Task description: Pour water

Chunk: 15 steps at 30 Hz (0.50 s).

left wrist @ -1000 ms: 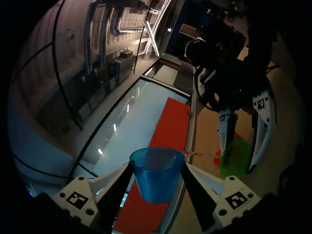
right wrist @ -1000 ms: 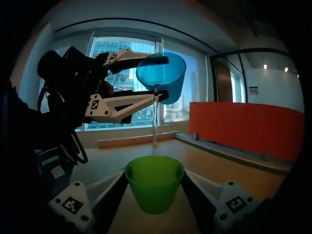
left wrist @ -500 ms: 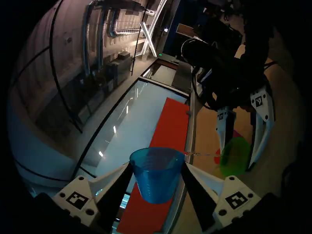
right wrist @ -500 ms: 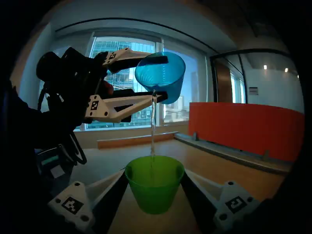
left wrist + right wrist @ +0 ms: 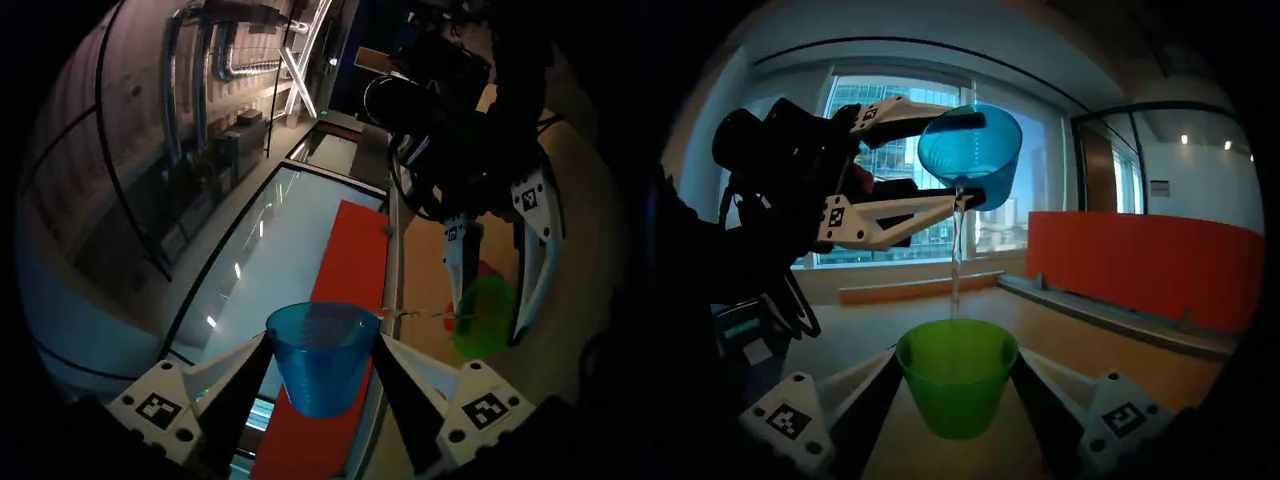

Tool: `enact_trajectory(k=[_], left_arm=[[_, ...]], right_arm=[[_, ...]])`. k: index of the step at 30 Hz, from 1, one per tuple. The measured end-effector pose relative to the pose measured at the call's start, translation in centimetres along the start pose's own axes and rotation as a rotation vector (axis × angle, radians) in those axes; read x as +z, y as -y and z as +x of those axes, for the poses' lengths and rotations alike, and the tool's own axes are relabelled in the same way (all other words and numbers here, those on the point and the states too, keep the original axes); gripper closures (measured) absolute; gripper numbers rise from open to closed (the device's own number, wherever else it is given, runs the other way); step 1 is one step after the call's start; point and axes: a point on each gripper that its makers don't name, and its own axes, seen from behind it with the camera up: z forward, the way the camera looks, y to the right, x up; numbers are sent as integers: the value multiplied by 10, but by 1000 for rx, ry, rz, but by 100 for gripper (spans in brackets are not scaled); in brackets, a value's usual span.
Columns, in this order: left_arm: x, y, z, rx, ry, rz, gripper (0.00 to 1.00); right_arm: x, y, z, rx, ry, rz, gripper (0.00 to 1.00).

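My left gripper (image 5: 322, 370) is shut on a clear blue cup (image 5: 322, 364), tipped over on its side. In the right gripper view that blue cup (image 5: 970, 156) hangs high between the left gripper's white fingers (image 5: 904, 220), and a thin stream of water (image 5: 956, 264) falls from its rim. My right gripper (image 5: 957, 382) is shut on a green cup (image 5: 957, 374), held upright straight below the stream. In the left gripper view the green cup (image 5: 482, 317) sits between the right gripper's white fingers (image 5: 538, 248), with the water thread (image 5: 420, 314) reaching it.
A wooden table (image 5: 1088, 336) lies below the cups. An orange partition (image 5: 1144, 260) on a metal rail runs along its right side. Big windows (image 5: 880, 168) stand behind. A person's dark sleeve (image 5: 688, 264) and a cable fill the left.
The water keeps running from the blue cup into the green one. Both grippers hold almost still; the blue cup has tipped only slightly.
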Motion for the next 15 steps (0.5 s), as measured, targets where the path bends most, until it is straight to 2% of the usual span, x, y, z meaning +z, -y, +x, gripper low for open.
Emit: enact_trajectory(k=[15], left_arm=[[0, 4, 5, 46, -1, 4, 15]], right_arm=[[0, 1, 0, -2, -1, 0, 10]])
